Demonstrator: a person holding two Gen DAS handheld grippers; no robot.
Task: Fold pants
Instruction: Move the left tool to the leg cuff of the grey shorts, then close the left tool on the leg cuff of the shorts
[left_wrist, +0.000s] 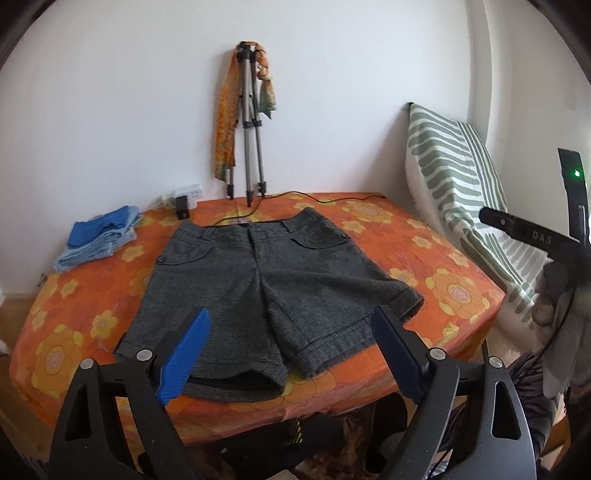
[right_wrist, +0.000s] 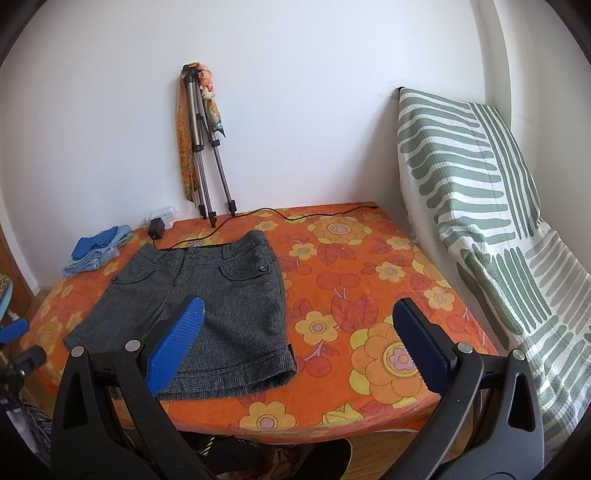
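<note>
Pants (left_wrist: 266, 291), a short grey tweed pair, lie flat and unfolded on the orange flowered table cover (left_wrist: 443, 280), waistband toward the wall and both leg hems toward the near edge. Above that near edge hangs the left gripper (left_wrist: 291, 328), its blue-padded jaws spread wide and holding nothing, framing the two hems. The right gripper (right_wrist: 299, 321) hovers further right, jaws likewise wide apart and empty, one pad over the right leg and the other over bare cover. A stack of folded blue clothes (left_wrist: 99, 238) sits at the far left corner. A tripod (left_wrist: 251, 122) draped with an orange scarf (left_wrist: 225, 122) leans against the wall, and a striped cushion (right_wrist: 480, 206) stands at the right.
</note>
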